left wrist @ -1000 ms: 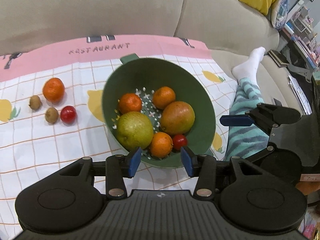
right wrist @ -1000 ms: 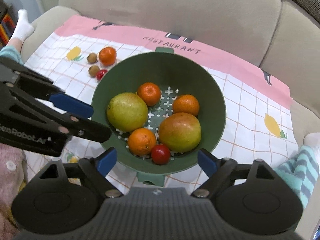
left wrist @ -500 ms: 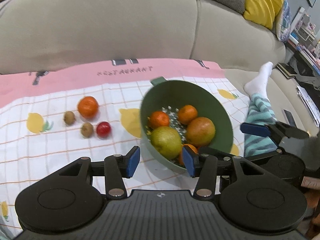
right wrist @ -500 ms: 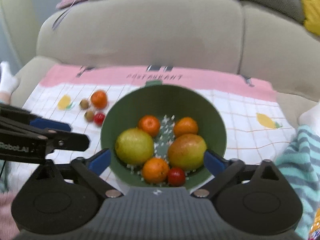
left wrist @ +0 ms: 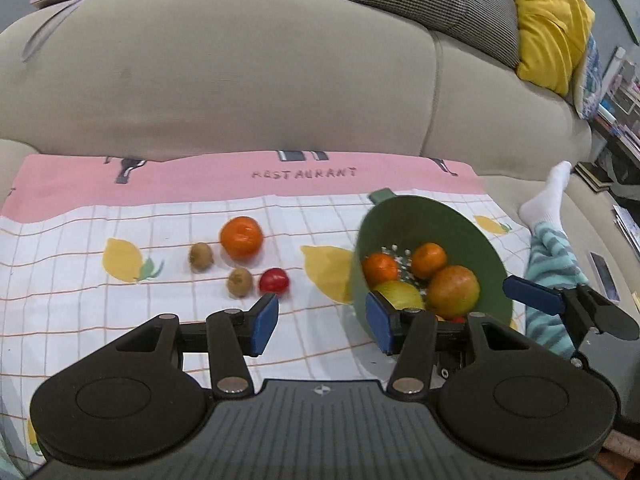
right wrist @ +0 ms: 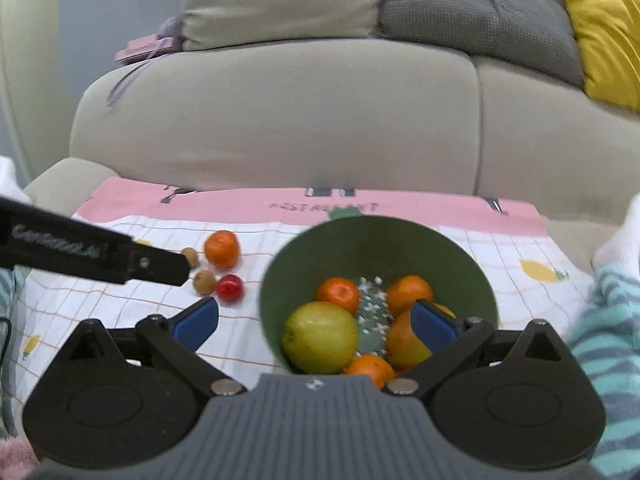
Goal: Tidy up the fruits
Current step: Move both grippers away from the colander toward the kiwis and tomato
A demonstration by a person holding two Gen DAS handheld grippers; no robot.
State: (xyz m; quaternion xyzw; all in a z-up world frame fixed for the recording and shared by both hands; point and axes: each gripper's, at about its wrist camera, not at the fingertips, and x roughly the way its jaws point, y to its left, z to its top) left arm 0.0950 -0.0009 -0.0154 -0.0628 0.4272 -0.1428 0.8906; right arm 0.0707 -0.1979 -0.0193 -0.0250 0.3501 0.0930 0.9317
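Note:
A green colander bowl point(left wrist: 424, 224) point(right wrist: 376, 248) sits on a checked cloth and holds several fruits: oranges point(right wrist: 338, 294), a yellow-green pear point(right wrist: 320, 338) and a mango point(left wrist: 454, 292). To its left on the cloth lie an orange point(left wrist: 241, 238), two kiwis point(left wrist: 201, 257) and a red tomato point(left wrist: 274, 281). My left gripper point(left wrist: 322, 324) is open and empty, near the cloth's front, between the loose fruit and the bowl. My right gripper point(right wrist: 316, 326) is open and empty, in front of the bowl.
The cloth point(left wrist: 80, 280) lies on a beige sofa seat with the backrest point(left wrist: 240, 80) behind. A person's leg in striped trousers and a white sock point(left wrist: 548, 200) lies to the right. Grey and yellow cushions point(left wrist: 552, 24) sit at the back right.
Both grippers have pulled back and tilted up from the bowl. The left view has swung left, so the loose fruit sits nearer the centre. The fruits have not moved.

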